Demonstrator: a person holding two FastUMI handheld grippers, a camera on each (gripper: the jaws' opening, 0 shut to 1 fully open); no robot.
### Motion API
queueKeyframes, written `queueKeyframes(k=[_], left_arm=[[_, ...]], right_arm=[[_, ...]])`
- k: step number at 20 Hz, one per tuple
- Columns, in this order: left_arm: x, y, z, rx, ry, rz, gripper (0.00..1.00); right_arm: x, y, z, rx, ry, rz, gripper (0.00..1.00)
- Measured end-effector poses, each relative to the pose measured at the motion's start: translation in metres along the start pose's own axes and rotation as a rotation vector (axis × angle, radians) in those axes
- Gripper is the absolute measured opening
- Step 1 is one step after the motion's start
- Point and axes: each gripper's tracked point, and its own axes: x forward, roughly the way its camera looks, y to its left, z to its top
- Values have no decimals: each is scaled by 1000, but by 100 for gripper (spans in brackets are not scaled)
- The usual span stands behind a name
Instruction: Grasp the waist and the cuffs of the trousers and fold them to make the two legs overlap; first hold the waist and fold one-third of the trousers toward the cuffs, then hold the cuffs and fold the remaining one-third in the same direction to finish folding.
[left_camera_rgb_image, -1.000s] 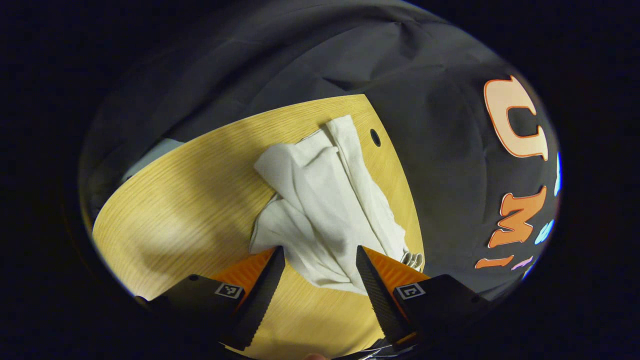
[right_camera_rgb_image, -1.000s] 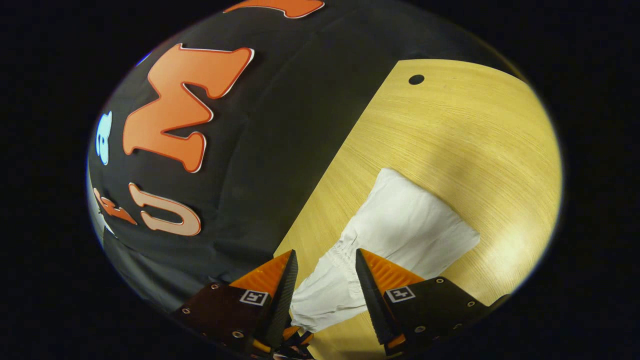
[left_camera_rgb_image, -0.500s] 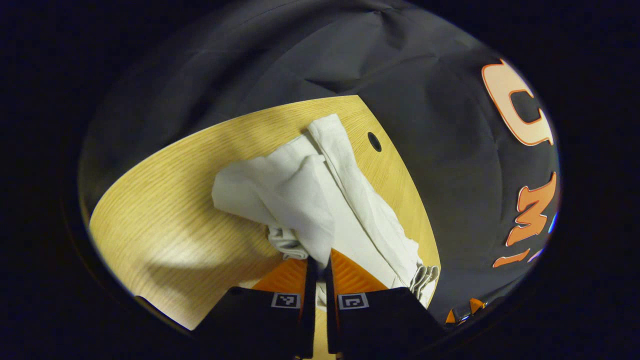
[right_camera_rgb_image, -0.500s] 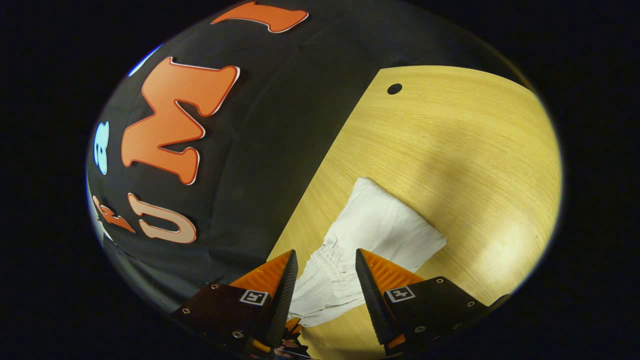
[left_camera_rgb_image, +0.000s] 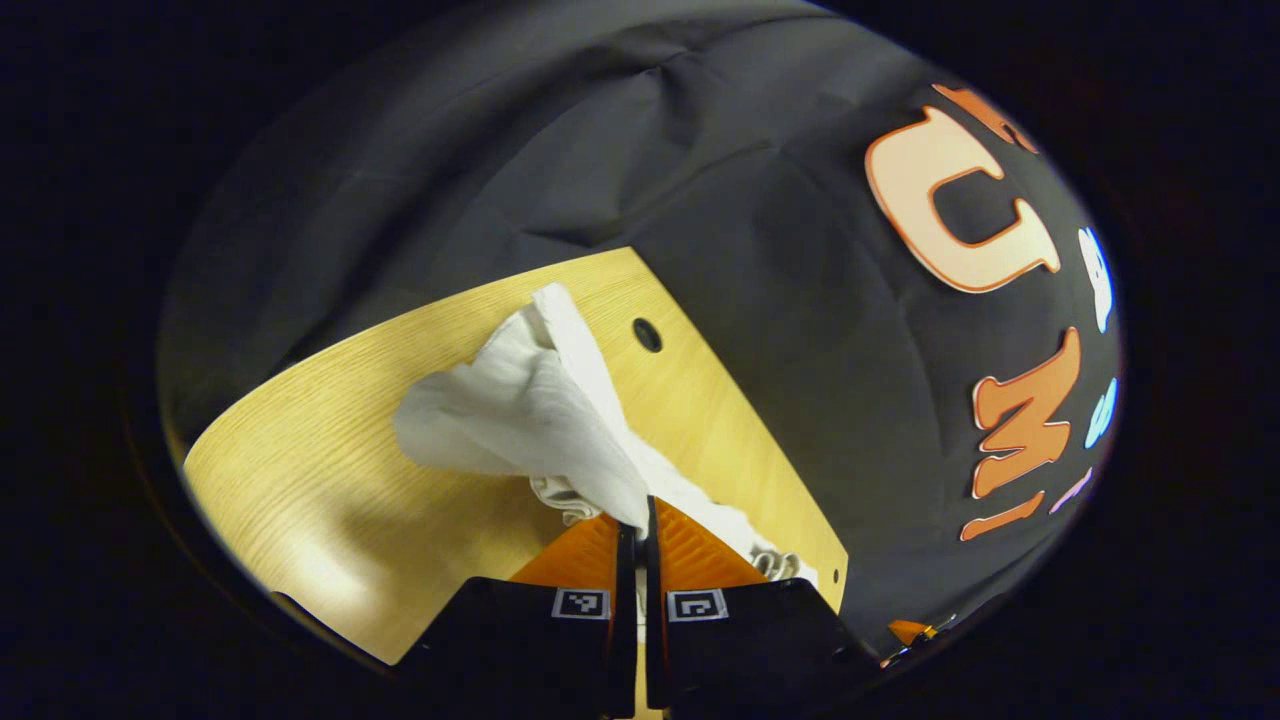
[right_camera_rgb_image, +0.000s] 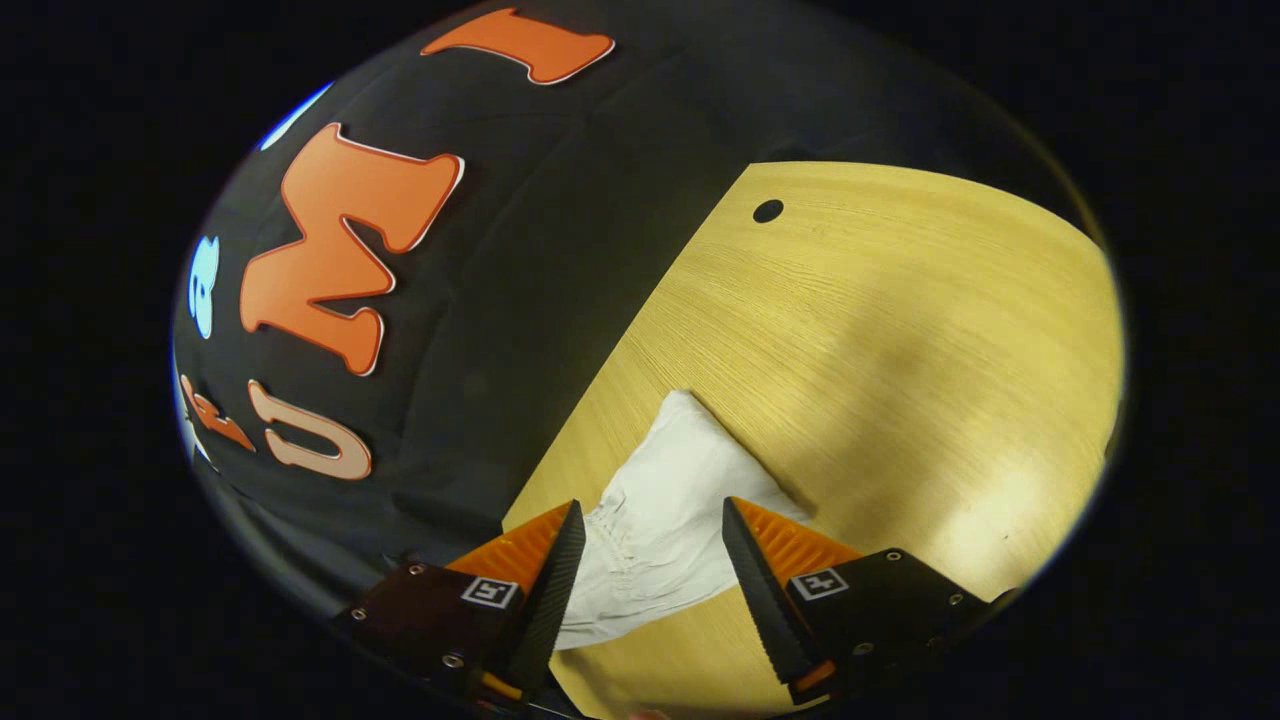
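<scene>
Trousers (left_camera_rgb_image: 530, 410) lay bunched on the desk (left_camera_rgb_image: 330, 480) near its far corner, white cloth heaped and twisted rather than flat. I had the left hand-held gripper (left_camera_rgb_image: 640, 520) pinched tight, its fingers closed together on a fold of the fabric, and that fold rose from the desk up into the grip. Just beside the fingertips I could see a gathered, elastic-looking edge, which I took for the waist or a cuff, though I could not tell which.

In the right gripper view, the right hand-held gripper (right_camera_rgb_image: 650, 530) stood wide open, its fingers either side of a crinkled, gathered end of the trousers (right_camera_rgb_image: 670, 500) without pressing on it. The cloth there lay flat on the desk (right_camera_rgb_image: 900, 330), close to the edge by the booth wall.

I judged the task barely begun: one end was gripped, the other only straddled, the legs were not yet laid over each other, and neither of the thirds had been folded. A small dark hole (right_camera_rgb_image: 768, 211) marked the desk beyond.
</scene>
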Motion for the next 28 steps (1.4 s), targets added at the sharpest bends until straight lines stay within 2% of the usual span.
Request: queueKeyframes(k=[1,4,17,23,25,27,28], left_arm=[[-5,-16,1,19,-14,-15,7],[-22,-60,1,76,-55,-38,7],[-34,-230,-52,304,-115,-125,7],[-14,-311,-114,465,-93,-158,7],[7,-325,-141,502,-70,-126,7],[25,-340,-179,510,0,-127,7],[28,-350,-205,518,56,-163,7]], right_arm=[[-2,-3,3,-28,4,-2,90],[-8,-9,16,-94,5,4,95],[-47,-62,63,-422,-46,-41,98],[-62,-76,79,-489,-44,-31,98],[-66,-81,83,-498,-45,-35,98],[-71,-90,87,-504,-47,-38,99],[-73,-91,88,-504,-49,-38,98]])
